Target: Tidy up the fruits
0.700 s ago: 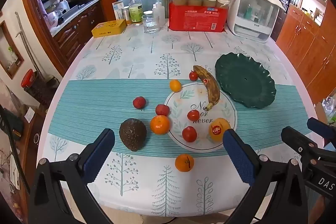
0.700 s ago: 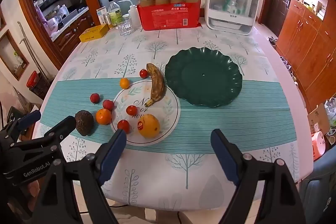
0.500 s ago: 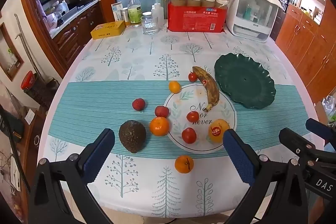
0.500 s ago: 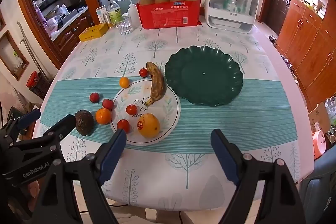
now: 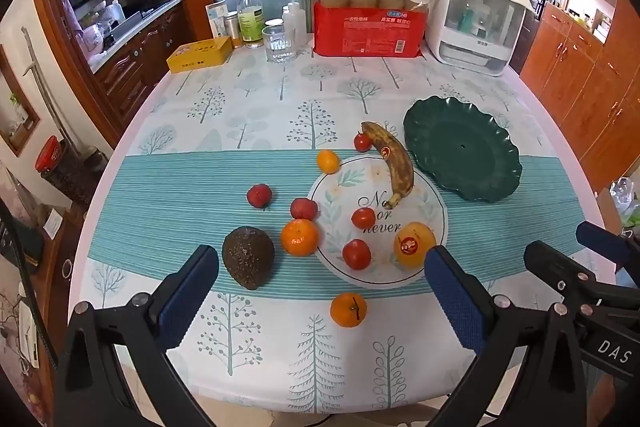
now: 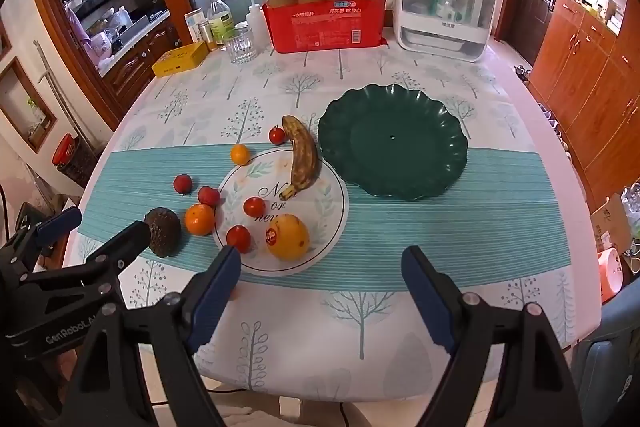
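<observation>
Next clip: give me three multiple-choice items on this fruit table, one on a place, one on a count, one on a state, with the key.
1. Where does the banana lie?
A. inside the green plate
B. beside the green plate, its stem end on the printed white round
C. by the yellow tin

2. How many avocados are on the table?
A. one
B. two
C. three

3. What does the green plate hold?
A. nothing
B. an orange
C. tomatoes

Key:
1 B, the banana runs along the plate's left rim down onto the round.
2 A, a single dark avocado sits left of the mandarin.
3 A, its whole surface shows bare.
</observation>
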### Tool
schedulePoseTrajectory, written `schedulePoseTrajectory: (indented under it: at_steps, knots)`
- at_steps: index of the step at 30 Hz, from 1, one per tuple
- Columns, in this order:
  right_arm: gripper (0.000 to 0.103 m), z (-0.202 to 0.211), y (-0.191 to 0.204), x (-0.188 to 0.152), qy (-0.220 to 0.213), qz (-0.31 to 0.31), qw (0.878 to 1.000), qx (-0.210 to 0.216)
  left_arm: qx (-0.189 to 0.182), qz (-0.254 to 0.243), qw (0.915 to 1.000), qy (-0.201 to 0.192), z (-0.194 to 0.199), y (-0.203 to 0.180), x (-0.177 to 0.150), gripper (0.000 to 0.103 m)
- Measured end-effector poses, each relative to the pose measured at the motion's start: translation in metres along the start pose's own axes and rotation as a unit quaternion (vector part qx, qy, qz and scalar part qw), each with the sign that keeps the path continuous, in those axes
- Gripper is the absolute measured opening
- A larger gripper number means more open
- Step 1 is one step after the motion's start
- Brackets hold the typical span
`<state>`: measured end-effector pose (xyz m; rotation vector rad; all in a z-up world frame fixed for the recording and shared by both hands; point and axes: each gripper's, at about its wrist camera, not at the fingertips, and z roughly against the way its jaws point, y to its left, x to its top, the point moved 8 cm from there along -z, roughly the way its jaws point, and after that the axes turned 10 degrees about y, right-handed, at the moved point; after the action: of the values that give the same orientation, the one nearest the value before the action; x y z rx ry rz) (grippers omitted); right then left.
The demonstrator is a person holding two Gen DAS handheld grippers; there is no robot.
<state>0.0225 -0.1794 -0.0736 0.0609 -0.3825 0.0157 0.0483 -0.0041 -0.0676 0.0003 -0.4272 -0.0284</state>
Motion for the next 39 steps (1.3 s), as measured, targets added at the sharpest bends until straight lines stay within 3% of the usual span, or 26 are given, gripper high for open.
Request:
schedulePoseTrajectory:
  at_steps: [39]
  knots:
    - [0.083,0.000,-0.008,0.006,-0.004,0.018,1.000,0.013,0.002,0.007,0.9999,0.016,-0.005,-0.018,-0.001,0.102]
